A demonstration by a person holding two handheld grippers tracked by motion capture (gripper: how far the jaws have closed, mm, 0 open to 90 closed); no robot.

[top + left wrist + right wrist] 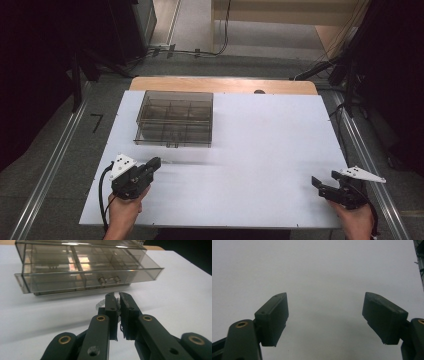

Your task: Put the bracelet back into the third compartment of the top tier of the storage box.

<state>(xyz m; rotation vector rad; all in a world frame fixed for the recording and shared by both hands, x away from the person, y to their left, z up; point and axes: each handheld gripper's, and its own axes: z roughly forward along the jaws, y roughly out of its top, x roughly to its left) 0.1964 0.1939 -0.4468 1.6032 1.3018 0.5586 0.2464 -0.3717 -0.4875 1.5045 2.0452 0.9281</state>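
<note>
A smoky see-through organiser box [175, 117] with several compartments stands on the white table [260, 145] at the back left. In the left gripper view its drawer [87, 278] is pulled out a little, and the small handle [108, 280] faces me. My left gripper [156, 162] lies just in front of the box. Its jaws are almost together on a small translucent whitish piece [99, 305] that sticks out at the jaw's left side; what the piece is I cannot tell. My right gripper [325, 179] rests near the table's front right corner, jaws wide apart over bare table [325, 307].
The table's wooden back edge [225, 85] shows behind the box. Metal rails [55, 165] run along the floor on both sides, and dark stands and cables [200, 51] lie beyond the table. Open white surface stretches between the two grippers.
</note>
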